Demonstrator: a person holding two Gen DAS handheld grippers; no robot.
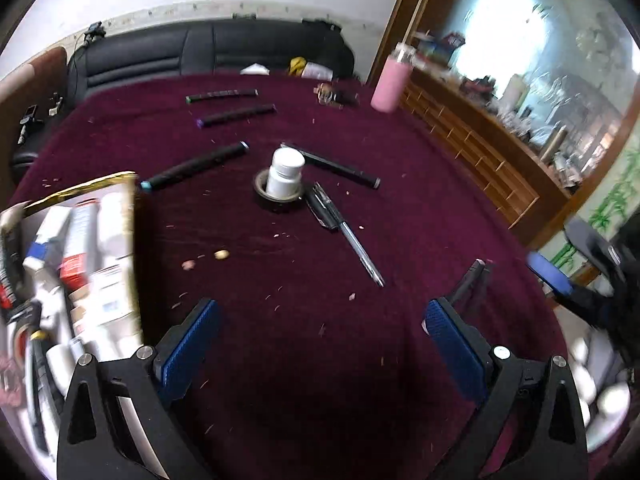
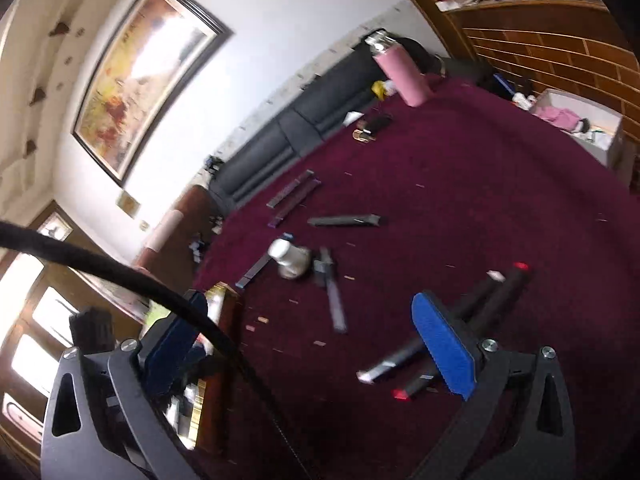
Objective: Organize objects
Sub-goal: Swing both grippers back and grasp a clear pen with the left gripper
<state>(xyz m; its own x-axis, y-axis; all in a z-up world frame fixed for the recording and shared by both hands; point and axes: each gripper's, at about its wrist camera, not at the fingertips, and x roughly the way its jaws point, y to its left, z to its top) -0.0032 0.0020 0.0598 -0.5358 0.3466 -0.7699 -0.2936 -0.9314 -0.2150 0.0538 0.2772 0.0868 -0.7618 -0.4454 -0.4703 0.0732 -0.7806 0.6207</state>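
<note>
A round table under a maroon cloth (image 1: pixel 312 340) carries scattered items. A white bottle (image 1: pixel 285 172) stands inside a dark tape roll (image 1: pixel 276 196). Beside it lie two pens (image 1: pixel 344 228) and several black markers (image 1: pixel 196 166). At the left a gold-rimmed box (image 1: pixel 80 256) holds tubes and cartons. My left gripper (image 1: pixel 320 328) hovers open above bare cloth, nothing between its blue pads (image 1: pixel 192 336). My right gripper (image 2: pixel 308 344) is open and empty too; two markers (image 2: pixel 460 320) lie on the cloth behind its right pad (image 2: pixel 444 348). The same box (image 2: pixel 216 340) sits at its left finger.
A pink flask (image 1: pixel 390 82) stands at the far table edge, with small dark items (image 1: pixel 334 96) near it. A black sofa (image 1: pixel 208 52) lies behind the table. A wooden cabinet (image 1: pixel 480 144) runs along the right. A black cable (image 2: pixel 140 280) crosses the right wrist view.
</note>
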